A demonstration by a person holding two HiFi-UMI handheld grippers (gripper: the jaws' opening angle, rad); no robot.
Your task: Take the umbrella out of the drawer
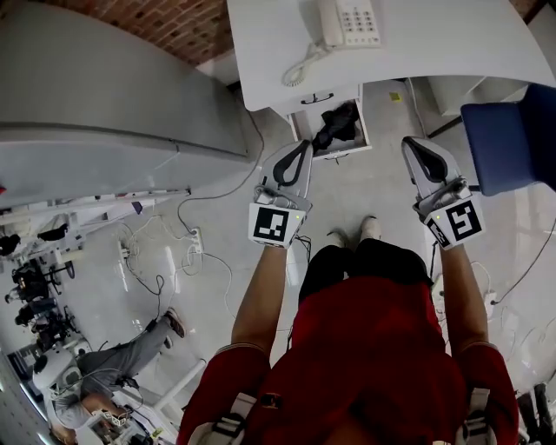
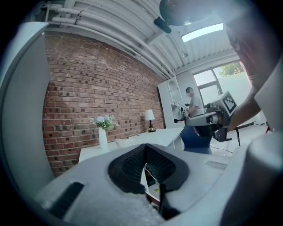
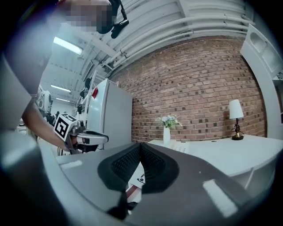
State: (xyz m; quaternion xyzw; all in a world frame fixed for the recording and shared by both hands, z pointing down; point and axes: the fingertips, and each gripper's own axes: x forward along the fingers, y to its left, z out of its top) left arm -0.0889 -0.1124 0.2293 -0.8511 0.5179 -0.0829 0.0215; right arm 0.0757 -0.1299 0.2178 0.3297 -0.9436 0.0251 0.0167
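Head view: person in a red top stands facing a white desk (image 1: 434,43) with a telephone (image 1: 348,21) on it. Under the desk edge a drawer (image 1: 340,156) is pulled out. The umbrella (image 1: 337,126), black and folded, lies inside it, untouched.

The left gripper (image 1: 301,146) is held out just short of the drawer's front left corner, not in contact. The right gripper (image 1: 410,142) is off to the drawer's right, clear of it, beside a blue chair (image 1: 508,143). Grey cabinet (image 1: 113,104) at left. Loose cables (image 1: 174,252) on the floor. A second person (image 1: 117,361) sits low at the lower left.

Left gripper view: jaws pressed together, black pads (image 2: 132,165) meeting at the tip, nothing caught between them. Beyond them are a brick wall (image 2: 88,88) and the desk top with a white vase (image 2: 103,137) of flowers and a small lamp (image 2: 150,118). The right gripper shows at right, marker cube up. The umbrella cannot be made out from here.

Right gripper view: jaws likewise closed tight on nothing, pads (image 3: 126,165) touching along the centre line. Same brick wall, vase and lamp behind, with the desk surface to the right. The left gripper shows at left in front of the tall grey cabinet. No clear sight of the umbrella in this view.
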